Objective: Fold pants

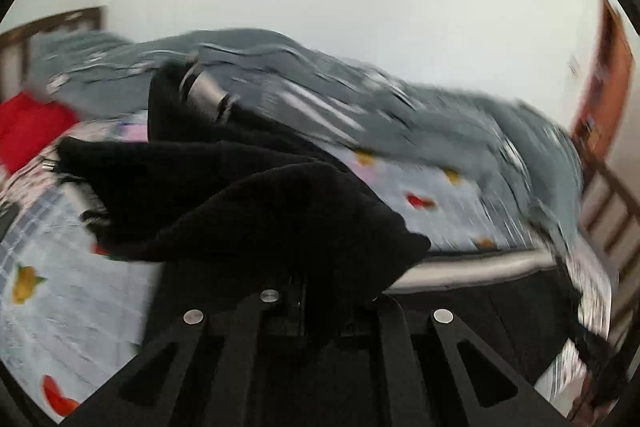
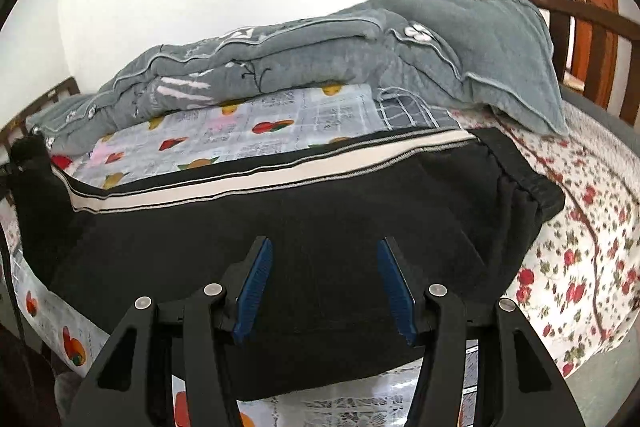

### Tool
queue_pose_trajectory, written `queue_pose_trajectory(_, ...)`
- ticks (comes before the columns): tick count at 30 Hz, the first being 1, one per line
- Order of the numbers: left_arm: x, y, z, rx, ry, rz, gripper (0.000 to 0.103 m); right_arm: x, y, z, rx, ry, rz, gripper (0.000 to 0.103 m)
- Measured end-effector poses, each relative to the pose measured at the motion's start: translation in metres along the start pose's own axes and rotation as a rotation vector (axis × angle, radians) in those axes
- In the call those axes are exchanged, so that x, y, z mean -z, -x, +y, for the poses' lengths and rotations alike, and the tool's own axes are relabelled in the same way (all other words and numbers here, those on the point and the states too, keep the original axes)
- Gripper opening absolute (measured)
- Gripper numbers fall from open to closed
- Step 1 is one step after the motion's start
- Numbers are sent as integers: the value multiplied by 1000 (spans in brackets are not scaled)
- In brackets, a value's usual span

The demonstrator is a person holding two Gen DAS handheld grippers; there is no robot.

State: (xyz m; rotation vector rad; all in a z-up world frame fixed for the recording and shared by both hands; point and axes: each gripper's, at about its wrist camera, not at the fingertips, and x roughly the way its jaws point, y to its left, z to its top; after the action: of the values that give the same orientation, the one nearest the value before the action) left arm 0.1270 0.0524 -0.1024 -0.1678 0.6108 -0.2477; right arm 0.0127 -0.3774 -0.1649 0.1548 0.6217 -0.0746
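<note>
The black pants (image 2: 320, 227) with a white side stripe (image 2: 280, 173) lie across the bed. My right gripper (image 2: 325, 259) is open just above the black fabric, with its blue pads (image 2: 256, 287) apart and empty. In the blurred left wrist view, my left gripper (image 1: 304, 291) is shut on a bunched end of the pants (image 1: 260, 211) and holds it lifted above the bed; its fingertips are hidden by the cloth.
A grey quilt (image 2: 280, 63) is piled along the far side of the bed, against a white wall. The fruit-print sheet (image 2: 240, 131) and a floral sheet (image 2: 580, 247) cover the mattress. A wooden bed rail (image 2: 592, 23) and door stand at the right. Red cloth (image 1: 28, 131) lies at the left.
</note>
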Motion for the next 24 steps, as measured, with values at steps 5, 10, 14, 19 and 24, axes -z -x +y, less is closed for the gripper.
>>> queue_pose_trajectory(5, 57, -42, -81, 125, -98, 160, 8, 13, 2, -14, 6, -11, 9, 55)
queue_pose_trajectory(10, 110, -64, -129, 80, -213, 256, 11, 22, 3, -22, 0, -24, 34, 55)
queue_pose_trajectory(14, 97, -43, -120, 240, -191, 290, 31, 24, 4, -11, -24, 1, 34, 55)
queue_pose_trajectory(19, 90, 4, -84, 254, -186, 154, 70, 14, -5, 29, -113, 26, 31, 55)
queue_pose_trajectory(24, 84, 20, -15, 82, -123, 118, 71, 7, -19, 91, -214, 105, 45, 55)
